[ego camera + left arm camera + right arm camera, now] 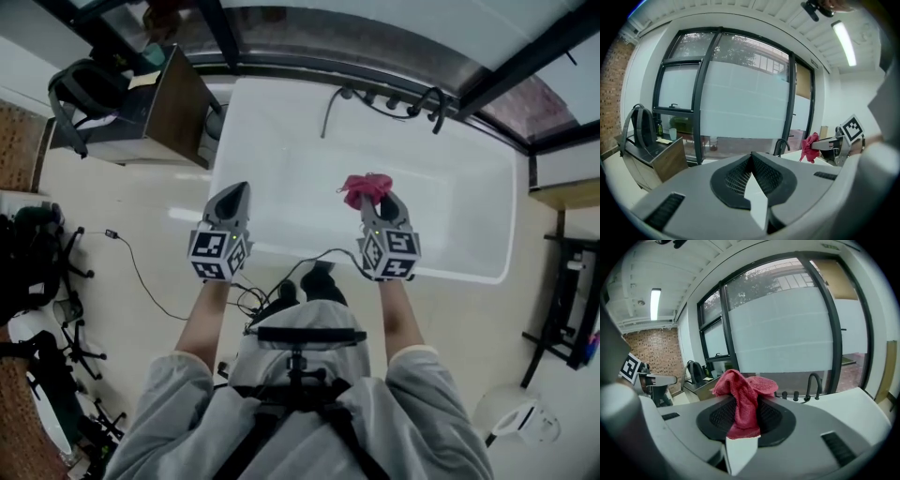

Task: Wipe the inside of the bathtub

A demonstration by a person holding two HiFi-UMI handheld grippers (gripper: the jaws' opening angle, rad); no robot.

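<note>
— While we stand at the near rim of the white rectangular bathtub, where are we in the job?
— Wiping looks not yet begun, we'd judge. Our right gripper has its fingers clamped on the crumpled red terry cloth, held in the air above the tub, apparently clear of its floor.
— And our left gripper?
— Its fingers are pressed together on nothing; it hovers over the near-left rim.
— So what next?
— We'd lower the cloth till it lies flat against the inner wall or floor, then sweep it across, keeping clear of the dark curved tap at the far edge
</note>
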